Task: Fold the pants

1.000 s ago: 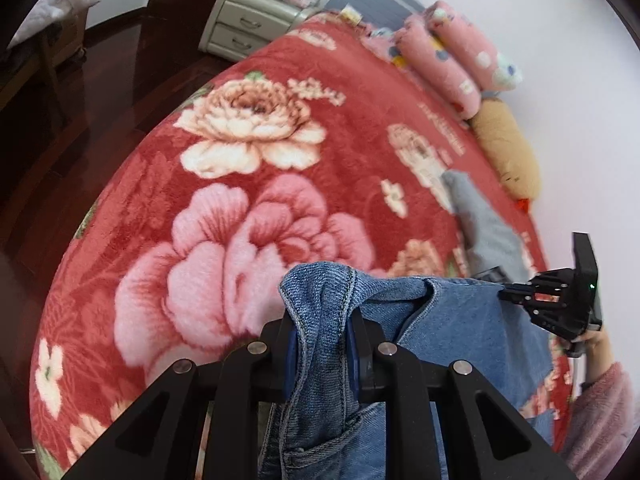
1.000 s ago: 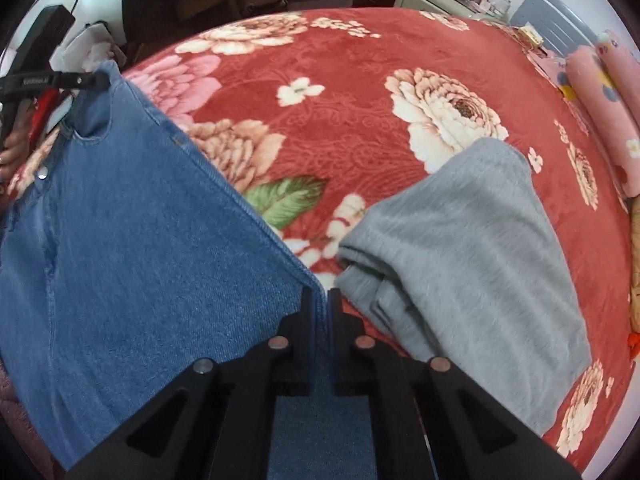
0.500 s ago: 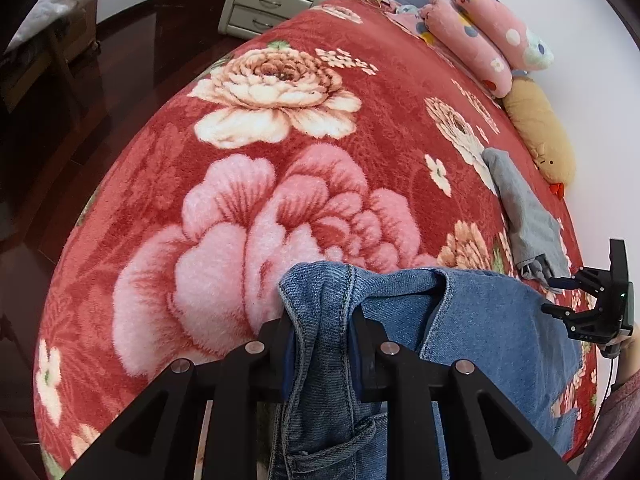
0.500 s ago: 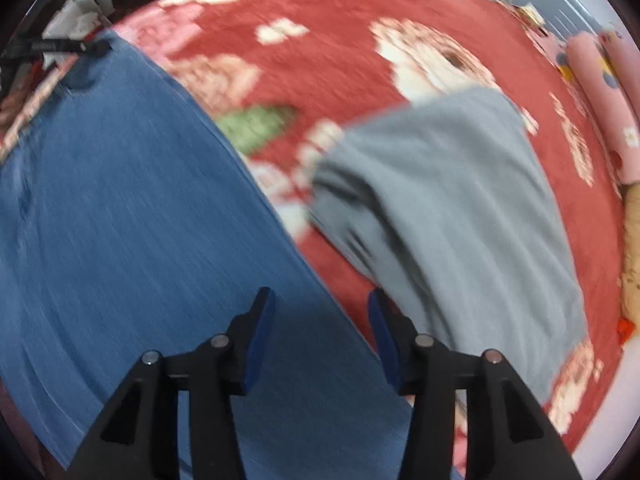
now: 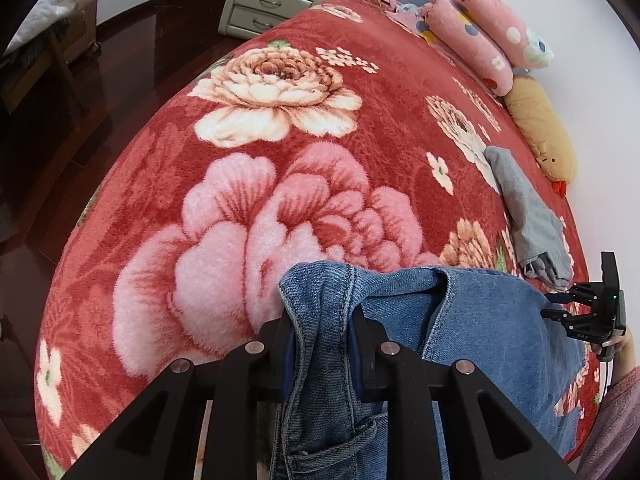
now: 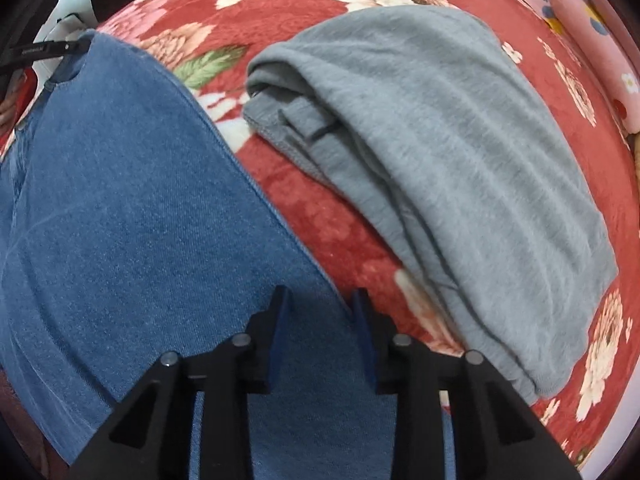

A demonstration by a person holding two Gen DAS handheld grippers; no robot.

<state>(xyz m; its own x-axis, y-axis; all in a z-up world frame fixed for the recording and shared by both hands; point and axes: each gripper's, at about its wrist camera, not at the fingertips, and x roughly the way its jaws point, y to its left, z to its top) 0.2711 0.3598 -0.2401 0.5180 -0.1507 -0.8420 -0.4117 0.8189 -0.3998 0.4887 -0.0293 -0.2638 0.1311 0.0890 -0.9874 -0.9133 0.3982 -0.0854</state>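
Red flowery blanket [image 5: 360, 92] is covering the bed, and a small drawer chest [image 5: 264, 4] is standing far off by the wall.

Left tongs [image 5: 322, 344] are squeezing shut on a bunched corner of the blue jeans [image 5: 488, 332] — it looks like the waist end, with a seam and a pocket showing. Holding that corner is keeping the jeans from sliding while the other side is being worked on.

Right tongs [image 6: 320, 320] are standing open just over the denim [image 6: 132, 208], with nothing between them. I think they are getting ready to pinch a new spot — maybe the edge of the leg — so the jeans can be folded over.

Jeans are lying spread on the bed near the person. Gray folded pants [image 6: 452, 152] are sitting just beside them, out of the way, likely done. Pink pillows [image 5: 484, 36] are lying far off at the head of the bed.
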